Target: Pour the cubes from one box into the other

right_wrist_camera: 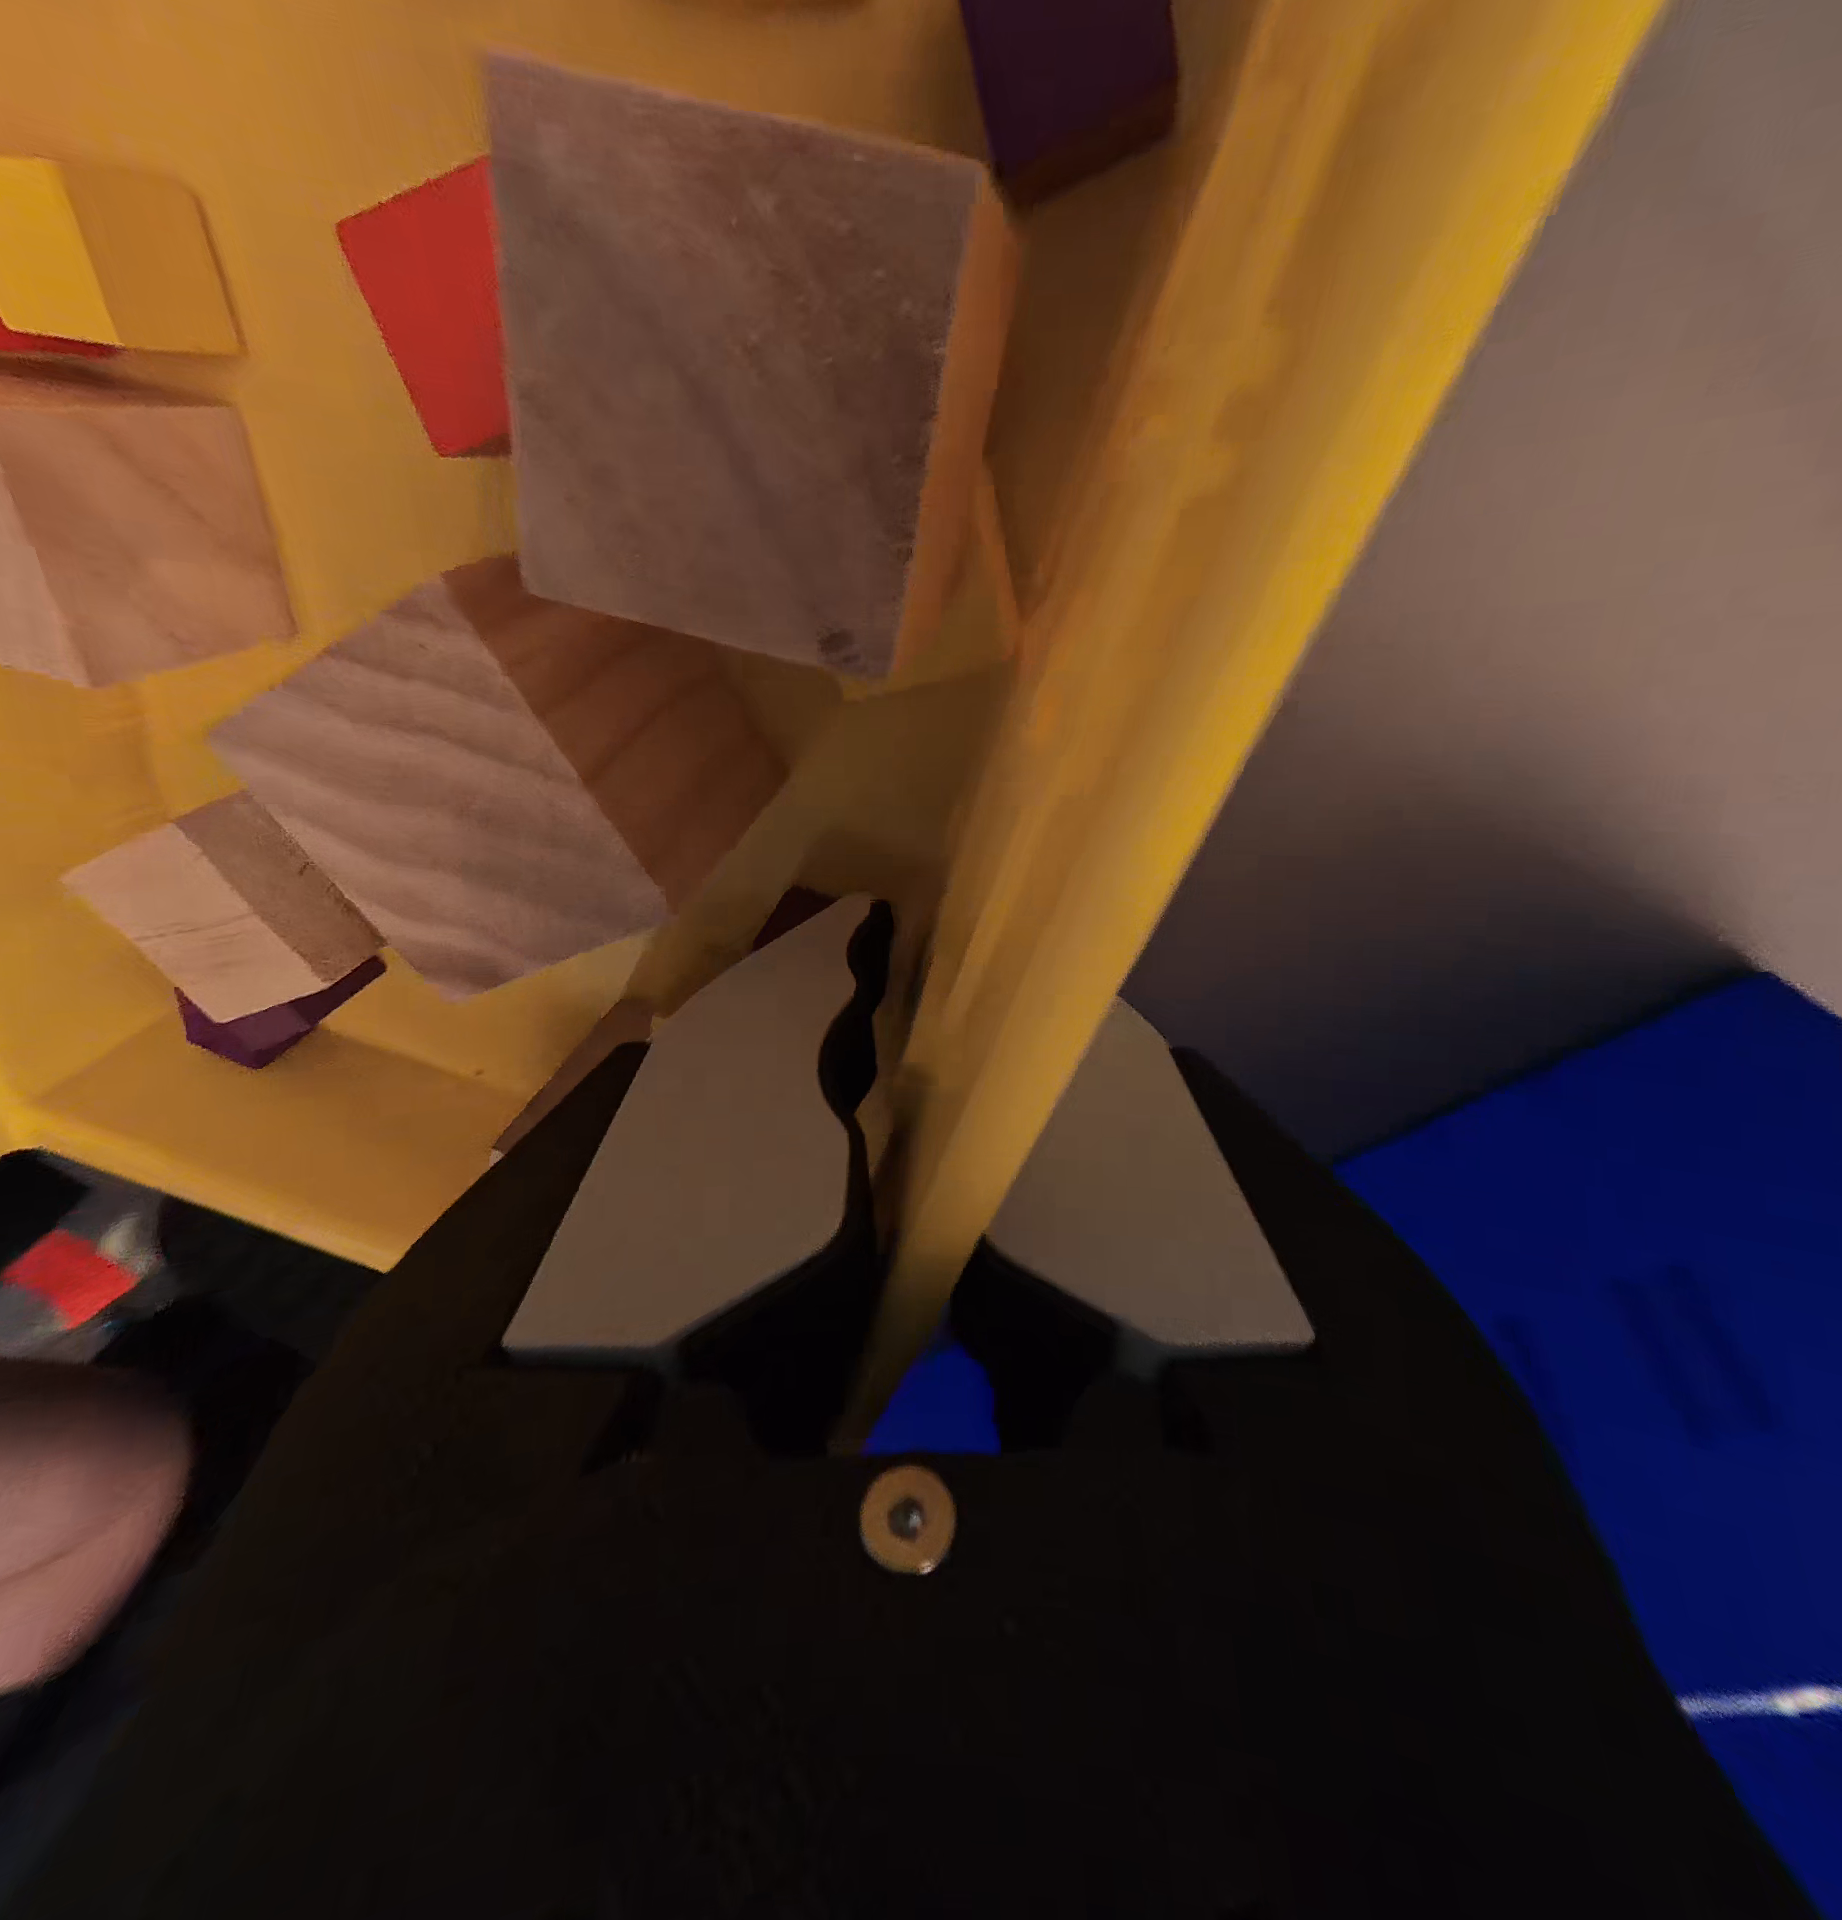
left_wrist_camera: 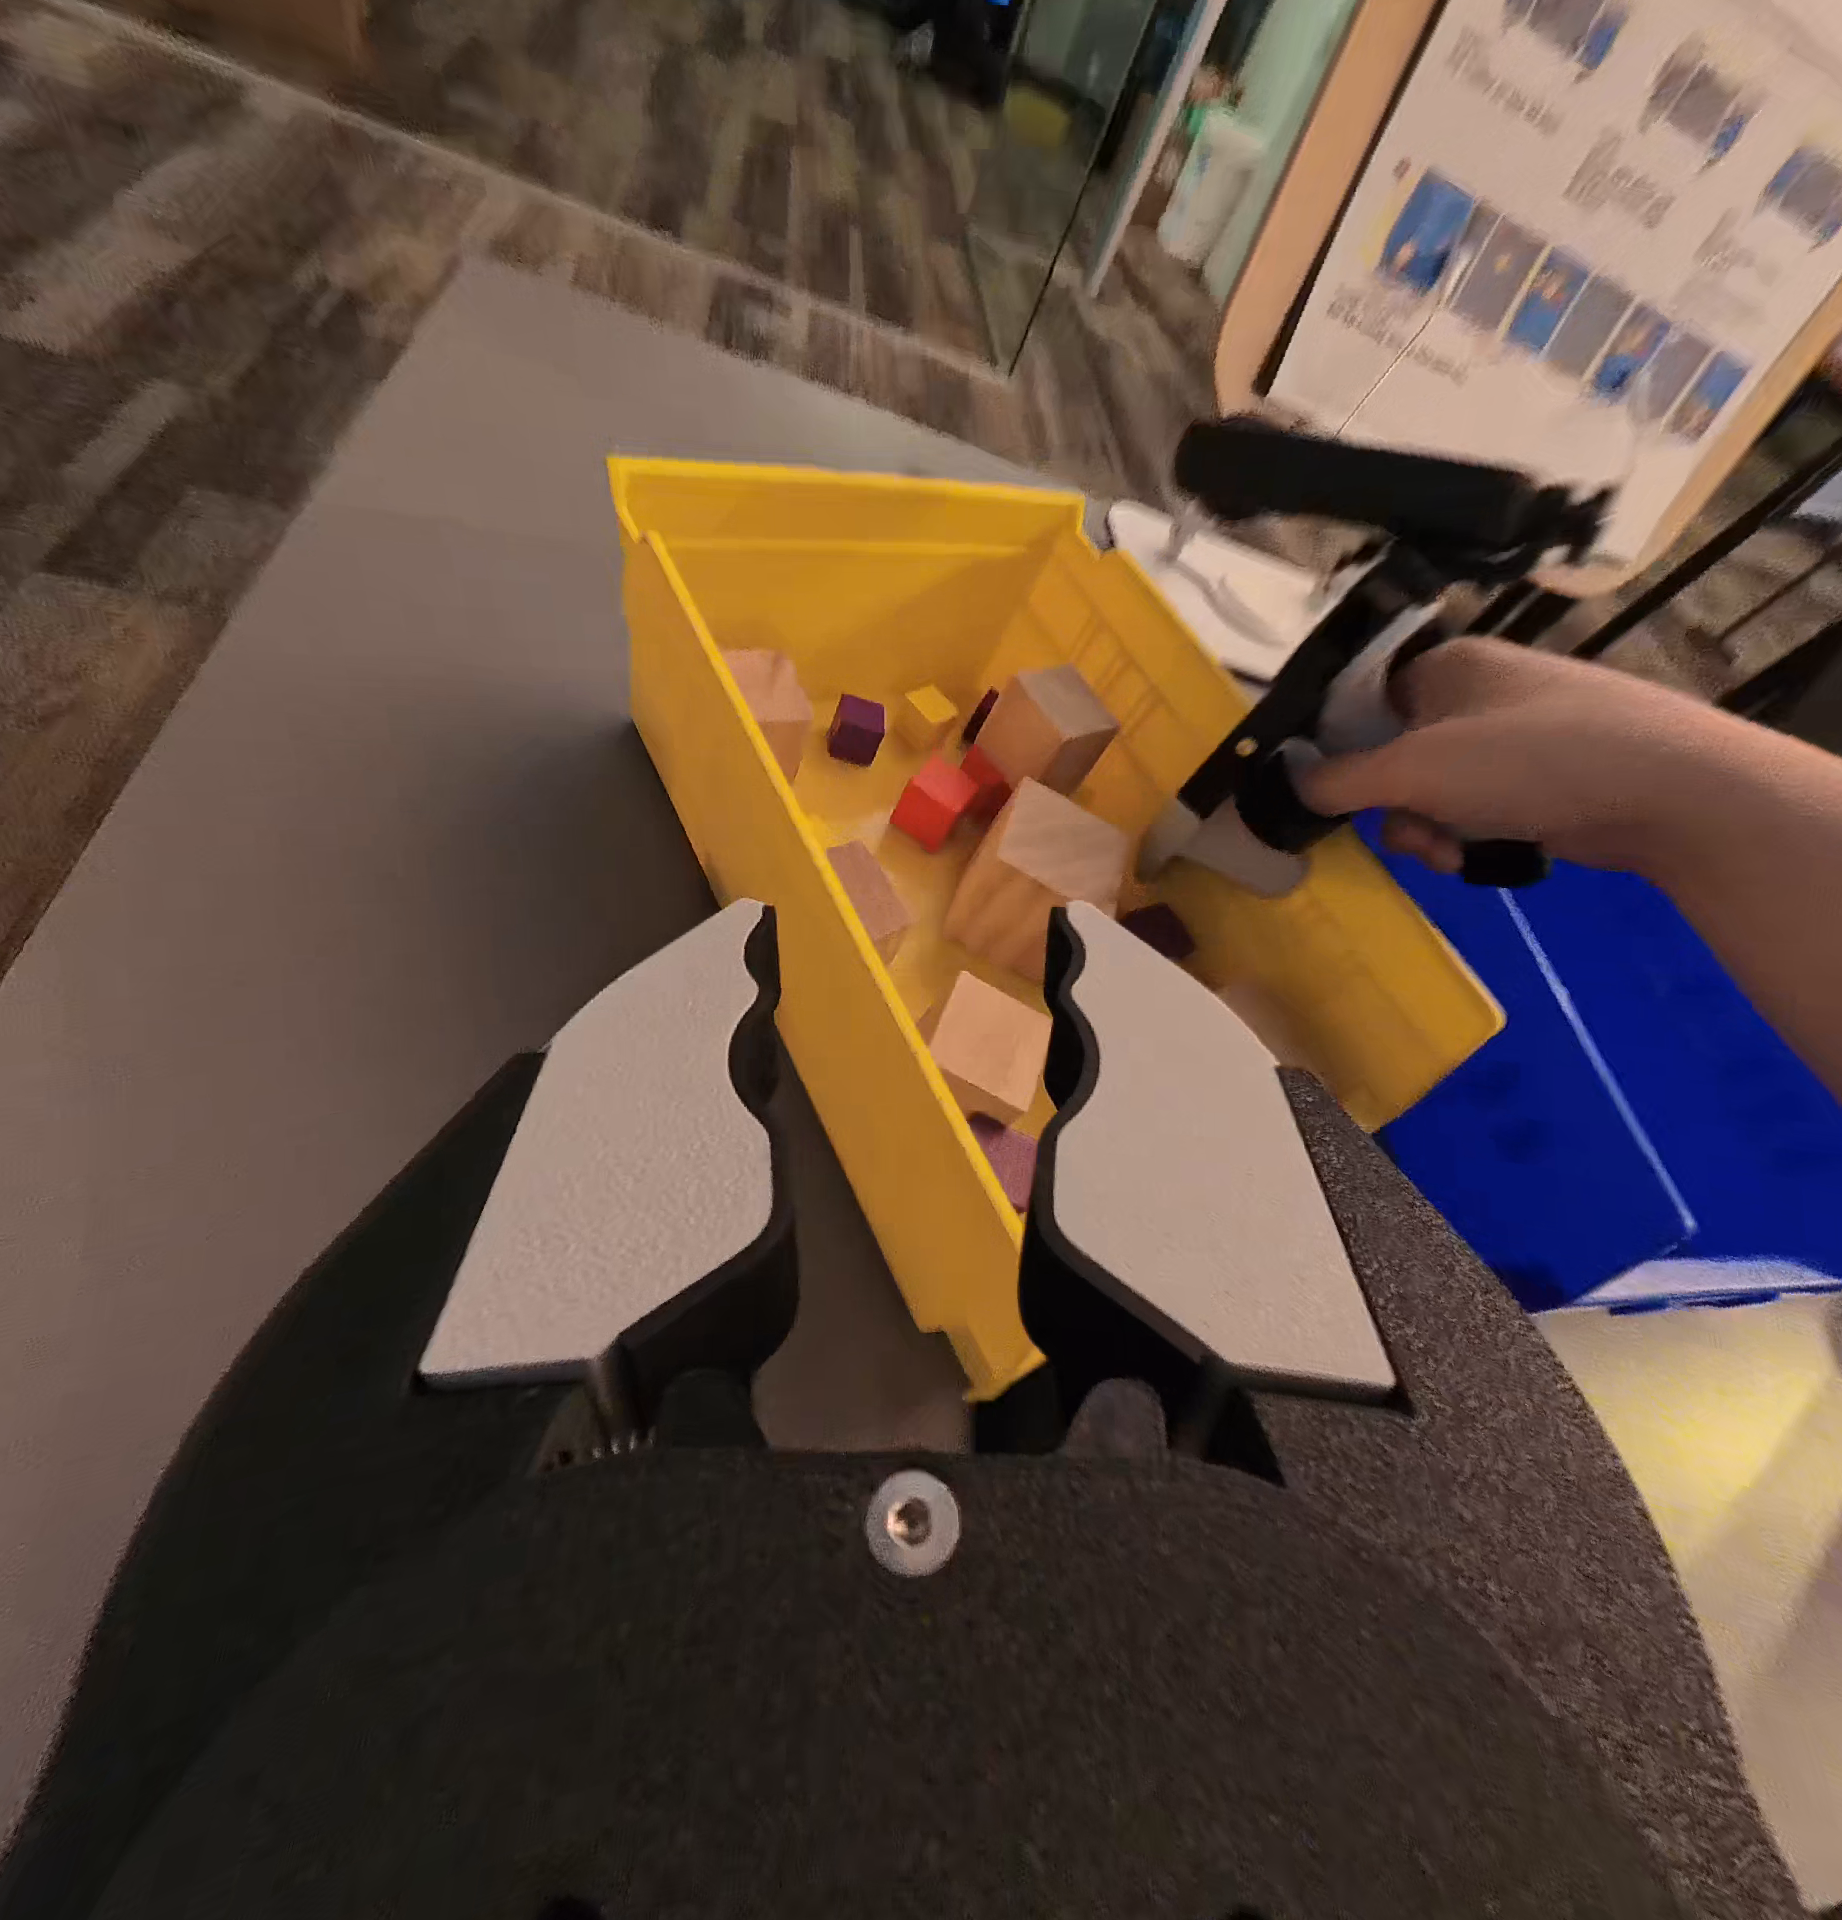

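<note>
**Yellow box held by both grippers beside blue box**

The yellow box (left_wrist_camera: 875,582) is seen tilted over a grey table (left_wrist_camera: 304,831), its near wall straddled by the left gripper (left_wrist_camera: 909,940): one finger outside, one inside. A gap shows between fingers and wall, so a firm clamp cannot be confirmed; the fingers stand partly apart.

In the right wrist view the right gripper (right_wrist_camera: 990,951) is closed on the opposite wall of the yellow box (right_wrist_camera: 1187,540), one finger on each side. In the left view that gripper (left_wrist_camera: 1223,831) is held by a hand (left_wrist_camera: 1582,758).

Cubes are scattered inside: large plain wooden cubes (left_wrist_camera: 1052,852), a red cube (left_wrist_camera: 932,800), a purple cube (left_wrist_camera: 855,727), a small yellow cube (left_wrist_camera: 927,715). Motion blur softens them in the right view.

The blue box (left_wrist_camera: 1623,1060) sits just beside the yellow one, on its right, partly hidden behind it. A white object (left_wrist_camera: 1218,592) lies beyond. Patterned carpet (left_wrist_camera: 169,312) and a poster board (left_wrist_camera: 1582,229) fill the background.
</note>
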